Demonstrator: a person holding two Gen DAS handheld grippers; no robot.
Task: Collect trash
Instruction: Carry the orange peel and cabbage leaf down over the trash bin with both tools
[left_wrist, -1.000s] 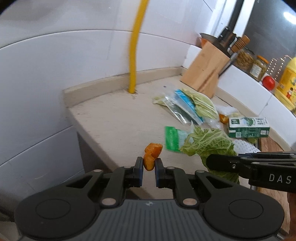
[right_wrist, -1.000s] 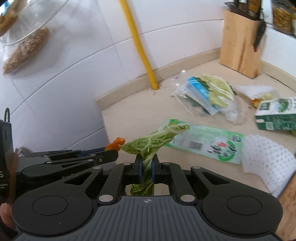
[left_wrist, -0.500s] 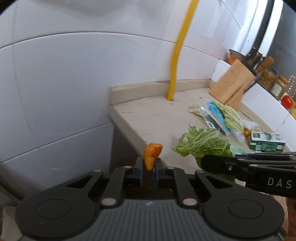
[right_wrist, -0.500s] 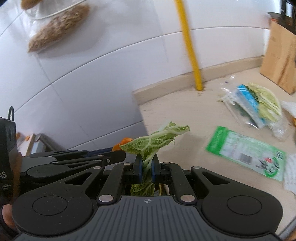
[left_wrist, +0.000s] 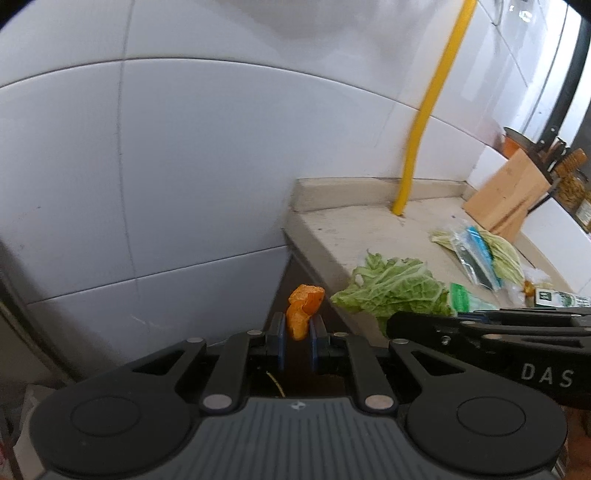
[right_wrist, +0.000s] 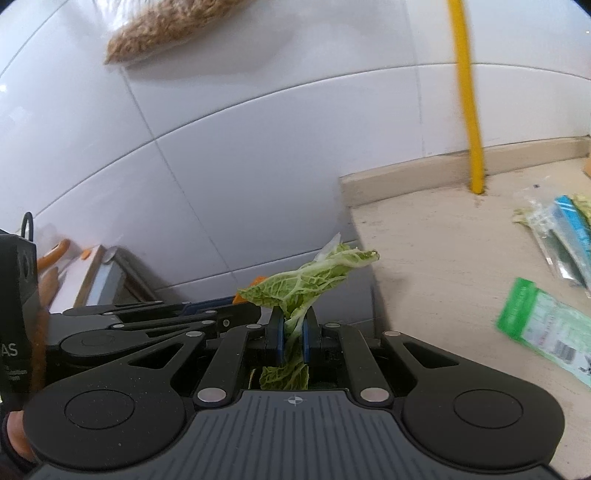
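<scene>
My left gripper (left_wrist: 296, 325) is shut on a piece of orange peel (left_wrist: 303, 308), held out past the left end of the counter (left_wrist: 369, 236) in front of the white tiled wall. My right gripper (right_wrist: 293, 325) is shut on a green cabbage leaf (right_wrist: 310, 277), also just off the counter's (right_wrist: 443, 258) left edge. In the left wrist view the cabbage leaf (left_wrist: 395, 288) and the right gripper's black body (left_wrist: 498, 339) sit close on the right. In the right wrist view the left gripper (right_wrist: 236, 314) lies low on the left with a sliver of orange at its tip.
On the counter lie a green-and-white wrapper (right_wrist: 546, 325), a clear bag with a blue stripe and leaves (left_wrist: 480, 254) and a green carton (left_wrist: 561, 297). A yellow pipe (left_wrist: 421, 147) rises at the wall. A wooden knife block (left_wrist: 509, 195) stands far right.
Both grippers have swung left together, off the counter's end and toward the tiled wall, each keeping its hold. The counter litter has slid to the right of both views.
</scene>
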